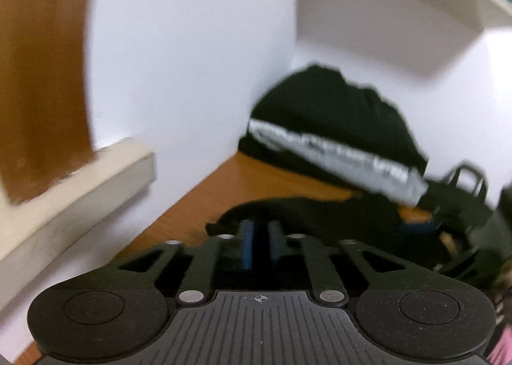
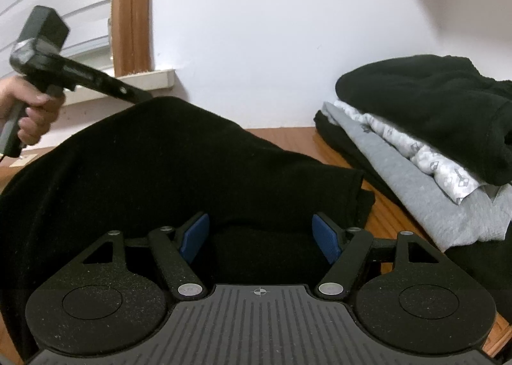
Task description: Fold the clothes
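- A pile of folded clothes [image 2: 425,154] sits at the right of the wooden table [image 2: 281,136], by the white wall [image 2: 256,29]: a black piece on top, a patterned white one and a grey one under it, so part of the job looks done
- The black garment [image 2: 166,166] spread across the table in front is the piece in hand; it lies in a rumpled mound, with a straight hem edge toward the pile, so I judge its fold unfinished
- The right gripper [image 2: 260,235] has its blue pads wide apart; the black cloth lies just beyond and below them, and the pads do not press on it
- The left gripper [image 1: 259,243] shows a narrow gap between its blue pads, and the blurred view does not let me tell if cloth is pinched there; dark fabric lies just ahead of its tips
- In the right view a hand [image 2: 32,115] holds that left tool above the far left edge of the black garment
- Left to do, as I judge: finish this fold and set the piece on the pile
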### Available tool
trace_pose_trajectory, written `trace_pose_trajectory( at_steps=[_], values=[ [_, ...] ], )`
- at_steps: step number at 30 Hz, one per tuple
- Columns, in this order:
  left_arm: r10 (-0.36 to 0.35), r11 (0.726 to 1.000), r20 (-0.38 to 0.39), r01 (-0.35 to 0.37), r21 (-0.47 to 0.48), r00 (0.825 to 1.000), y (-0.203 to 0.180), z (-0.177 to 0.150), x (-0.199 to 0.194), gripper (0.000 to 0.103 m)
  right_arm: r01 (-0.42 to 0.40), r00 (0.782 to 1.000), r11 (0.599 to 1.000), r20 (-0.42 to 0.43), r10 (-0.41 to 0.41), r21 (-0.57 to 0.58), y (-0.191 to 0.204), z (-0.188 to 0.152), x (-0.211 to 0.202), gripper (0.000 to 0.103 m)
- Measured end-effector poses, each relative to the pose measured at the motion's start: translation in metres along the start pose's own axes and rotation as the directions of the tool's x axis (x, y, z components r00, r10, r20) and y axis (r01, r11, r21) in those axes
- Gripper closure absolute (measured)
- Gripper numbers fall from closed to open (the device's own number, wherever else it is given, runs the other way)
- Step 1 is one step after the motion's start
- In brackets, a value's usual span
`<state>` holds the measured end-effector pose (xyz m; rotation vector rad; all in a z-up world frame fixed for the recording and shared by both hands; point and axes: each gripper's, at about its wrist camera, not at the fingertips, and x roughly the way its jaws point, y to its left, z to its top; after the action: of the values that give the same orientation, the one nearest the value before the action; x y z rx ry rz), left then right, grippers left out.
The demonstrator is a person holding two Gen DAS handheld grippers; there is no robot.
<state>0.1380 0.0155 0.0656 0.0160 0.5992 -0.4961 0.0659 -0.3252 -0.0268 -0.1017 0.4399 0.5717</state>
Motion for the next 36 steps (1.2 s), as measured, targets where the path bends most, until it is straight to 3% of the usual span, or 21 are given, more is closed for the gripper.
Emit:
trace_pose_trajectory(
  at_steps=[9, 11, 12, 14, 16, 17, 18, 20, 25, 30, 33, 36],
  values=[
    [0.008, 1.000, -0.071, -0.007, 0.017, 0.997, 0.003, 0.009, 0.038, 0.073, -0.003, 1.000, 1.000, 0.009, 0.003, -0.001, -0.001, -0.001, -0.001, 0.033],
    [-0.001, 1.000, -0.072, 0.003, 0.021, 0.997, 0.002, 0.011, 0.043, 0.083, -0.005, 1.000, 1.000, 0.009, 0.005, -0.002, 0.000, -0.002, -0.001, 0.033],
    [-0.026, 1.000, -0.064, 0.026, 0.000, 0.998, 0.004, 0.010, 0.043, 0.098, -0.005, 1.000, 1.000, 0.010, 0.005, -0.002, 0.000, -0.002, -0.001, 0.033],
    [-0.044, 0.994, 0.010, 0.045, -0.103, 0.999, 0.014, 0.009, 0.032, 0.099, -0.006, 1.000, 1.000, 0.009, 0.006, -0.003, -0.001, -0.002, -0.002, 0.033],
    [-0.075, 0.950, 0.125, 0.109, -0.292, 0.989, 0.034, 0.002, 0.014, 0.101, -0.011, 1.000, 1.000, 0.006, 0.011, -0.002, -0.001, -0.001, -0.002, 0.033],
    [-0.031, 0.933, 0.170, 0.090, -0.347, 0.985, 0.042, -0.003, 0.005, 0.101, -0.011, 1.000, 1.000, 0.006, 0.011, -0.003, -0.001, -0.001, -0.002, 0.033],
    [-0.003, 0.927, 0.197, 0.077, -0.366, 0.980, 0.047, -0.008, -0.002, 0.101, -0.012, 1.000, 1.000, 0.006, 0.012, -0.002, -0.001, -0.001, -0.002, 0.033],
    [-0.020, 0.914, 0.202, 0.100, -0.392, 0.979, 0.053, -0.016, -0.006, 0.101, -0.014, 1.000, 1.000, 0.007, 0.014, -0.001, -0.001, -0.001, -0.002, 0.033],
    [0.000, 0.926, 0.195, 0.074, -0.370, 0.981, 0.053, -0.022, -0.014, 0.101, -0.015, 1.000, 1.000, 0.008, 0.015, 0.000, -0.002, -0.001, -0.003, 0.033],
    [-0.015, 0.912, 0.178, 0.087, -0.402, 0.984, 0.057, -0.029, -0.011, 0.101, -0.014, 1.000, 1.000, 0.010, 0.014, 0.000, -0.002, -0.001, -0.002, 0.033],
    [-0.042, 0.890, 0.151, 0.106, -0.443, 0.988, 0.063, -0.026, -0.005, 0.092, -0.016, 1.000, 1.000, 0.012, 0.016, 0.000, -0.003, -0.001, -0.003, 0.033],
    [-0.053, 0.884, 0.117, 0.101, -0.457, 0.992, 0.064, -0.018, 0.006, 0.062, -0.016, 1.000, 1.000, 0.013, 0.016, -0.002, -0.003, -0.001, -0.003, 0.033]
  ],
)
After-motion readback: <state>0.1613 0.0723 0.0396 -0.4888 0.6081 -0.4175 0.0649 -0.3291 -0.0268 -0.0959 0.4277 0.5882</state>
